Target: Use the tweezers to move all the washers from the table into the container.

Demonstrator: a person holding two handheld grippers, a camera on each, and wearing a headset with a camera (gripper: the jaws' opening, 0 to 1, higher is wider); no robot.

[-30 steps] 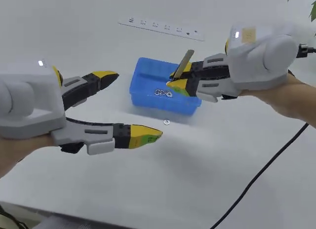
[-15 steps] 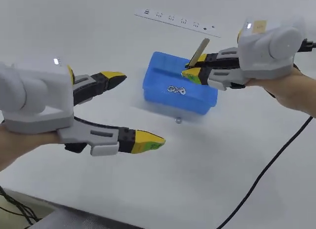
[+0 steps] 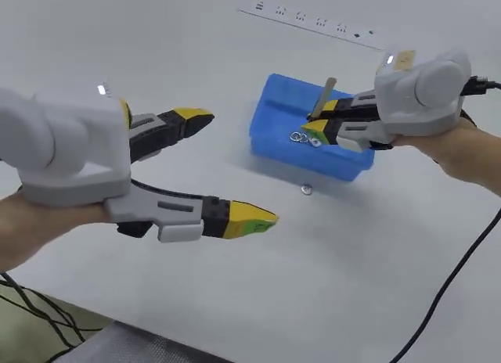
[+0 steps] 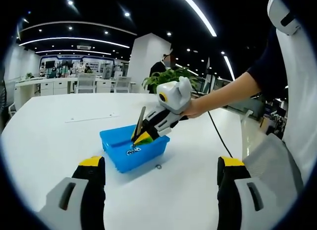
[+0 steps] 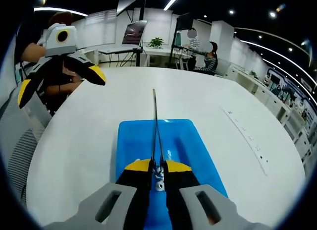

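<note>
My right gripper (image 3: 317, 129) is shut on a pair of metal tweezers (image 3: 322, 97) and hovers over the blue container (image 3: 270, 122). The tweezers (image 5: 154, 122) run forward from between its jaws, above the container (image 5: 132, 141). Some washers (image 3: 303, 138) lie in the container. One washer (image 3: 306, 190) rests on the white table just in front of it, also visible as the washer (image 4: 158, 166) in the left gripper view. My left gripper (image 3: 242, 167) stands open and empty, off to the container's left. It looks toward the container (image 4: 141, 158) and the right gripper (image 4: 146, 136).
A white power strip (image 3: 313, 23) lies at the far side of the table. A black cable (image 3: 454, 277) trails from the right gripper across the table's right part. More cables (image 3: 31, 308) hang below the near left edge. Plants and people are far off.
The head camera has turned, so the whole picture has slid right. Both grippers keep about the same places relative to the container; the right one stays shut on the tweezers.
</note>
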